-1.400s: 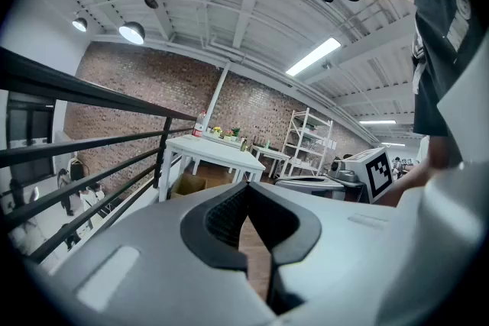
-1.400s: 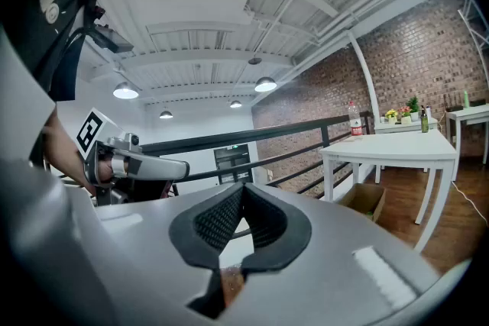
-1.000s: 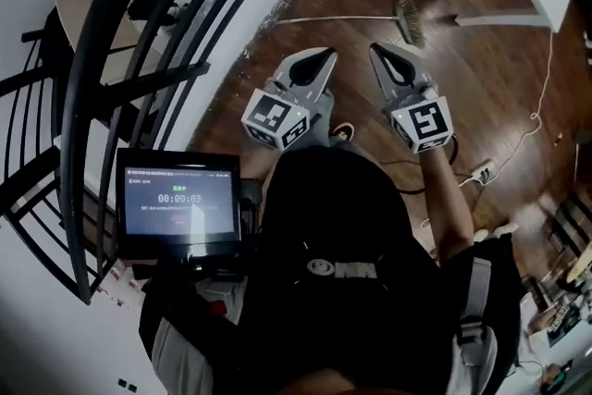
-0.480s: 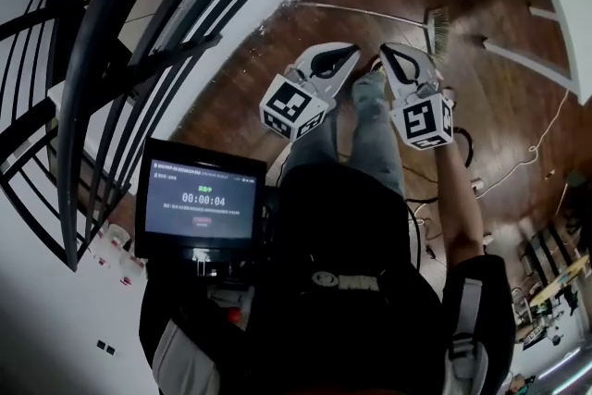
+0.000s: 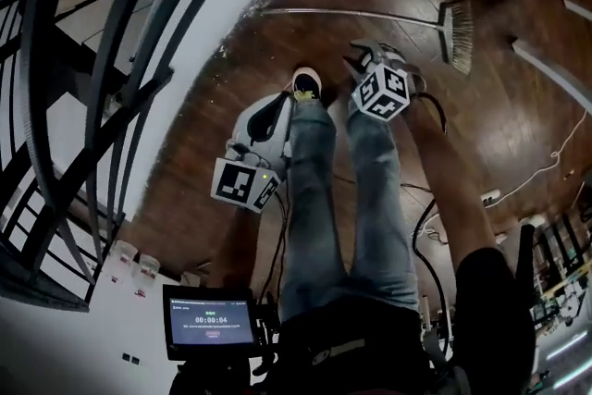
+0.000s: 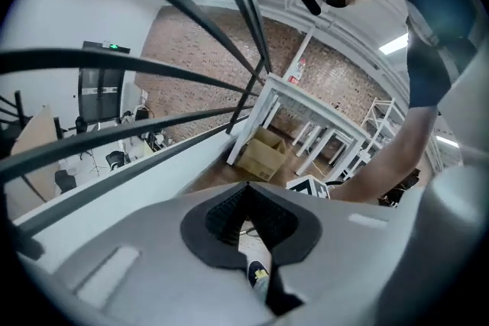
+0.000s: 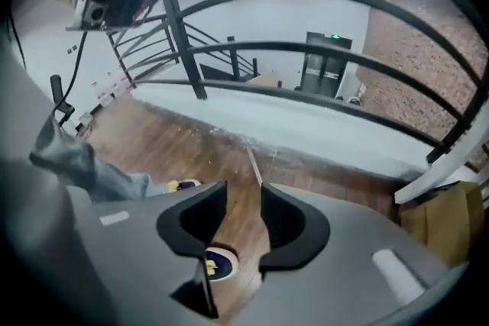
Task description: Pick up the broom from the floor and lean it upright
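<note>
The broom (image 5: 370, 14) lies flat on the dark wood floor, its thin handle running left and its bristle head (image 5: 458, 32) at the right. My right gripper (image 5: 365, 58) hangs low over the floor just short of the handle, jaws opening with nothing between them. In the right gripper view the broom handle (image 7: 254, 163) runs away beyond the parted jaws (image 7: 237, 225), and a shoe (image 7: 210, 263) shows below them. My left gripper (image 5: 285, 102) sits lower left beside the person's leg, shut and empty; the left gripper view shows its pads (image 6: 248, 221) together.
A black curved railing (image 5: 120, 60) and a white curved ledge (image 5: 199, 42) border the floor on the left. The person's jeans-clad legs (image 5: 351, 199) and shoes (image 5: 305, 83) stand between the grippers. Cables and a power strip (image 5: 488, 196) lie at the right. A cardboard box (image 6: 263, 153) sits by white table legs.
Both grippers have dropped toward the floor, the right one further and tipped downward. The right jaws went from shut to parted. The broom now lies closer to the right gripper.
</note>
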`<state>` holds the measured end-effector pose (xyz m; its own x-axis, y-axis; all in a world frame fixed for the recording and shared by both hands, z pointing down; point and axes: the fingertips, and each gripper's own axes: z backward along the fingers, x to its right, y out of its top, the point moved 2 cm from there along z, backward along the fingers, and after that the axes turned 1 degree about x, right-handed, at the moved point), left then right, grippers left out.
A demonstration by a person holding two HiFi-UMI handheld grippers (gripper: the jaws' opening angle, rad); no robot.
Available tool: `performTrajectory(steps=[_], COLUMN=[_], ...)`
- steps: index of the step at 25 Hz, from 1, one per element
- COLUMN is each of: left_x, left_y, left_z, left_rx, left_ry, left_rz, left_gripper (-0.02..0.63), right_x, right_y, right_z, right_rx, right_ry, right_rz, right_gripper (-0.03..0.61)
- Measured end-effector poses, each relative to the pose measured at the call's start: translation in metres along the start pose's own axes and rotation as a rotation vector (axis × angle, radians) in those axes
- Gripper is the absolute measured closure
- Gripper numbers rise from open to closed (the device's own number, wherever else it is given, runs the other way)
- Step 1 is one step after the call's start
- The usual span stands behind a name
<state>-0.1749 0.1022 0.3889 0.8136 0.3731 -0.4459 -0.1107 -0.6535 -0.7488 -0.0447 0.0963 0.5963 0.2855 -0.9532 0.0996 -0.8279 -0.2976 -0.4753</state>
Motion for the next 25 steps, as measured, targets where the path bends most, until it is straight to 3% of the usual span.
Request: performTrajectory(steps=[6, 13, 20, 23, 24, 25], left_x=[-0.043, -0.083, -0.099, -0.098, -0.099, -0.1], left_y=[-0.087, -0.157, -0.188, -0.192, -0.192, -0.19], left_z=[-0.088, -0.152, -0.171, -0.173, -0.174, -0.175], left_rx=[-0.004, -0.043, -0.055, -0.067, -0.067, -0.063], left_ry=[0.009, -0.001, 0.015, 0.008, 0.007, 0.01], left_rz=[0.035, 0.089, 0.114, 0.103, 0.101, 0.1], left_gripper=[0.601, 0.601, 0.601, 0.601, 0.601, 0.601], right_x=[0.031, 0.068, 0.078, 0.077, 0.077, 0.077], right_y=[-0.085, -0.151, -0.181, -0.183, -0.183, -0.184], right_z=[-0.119, -0.21, -0.244, -0.245, -0.244, -0.242], right_rx=[-0.12, -0.197, -0.244, -0.225, -0.219, -0.222], right_ry=[-0.012, -0.016, 0.019, 0.061, 0.073, 0.079], right_rz=[0.117, 0.159, 0.256, 0.248, 0.244, 0.248], right_gripper=[0.414, 0.377, 0.391, 0.395, 0.409, 0.462])
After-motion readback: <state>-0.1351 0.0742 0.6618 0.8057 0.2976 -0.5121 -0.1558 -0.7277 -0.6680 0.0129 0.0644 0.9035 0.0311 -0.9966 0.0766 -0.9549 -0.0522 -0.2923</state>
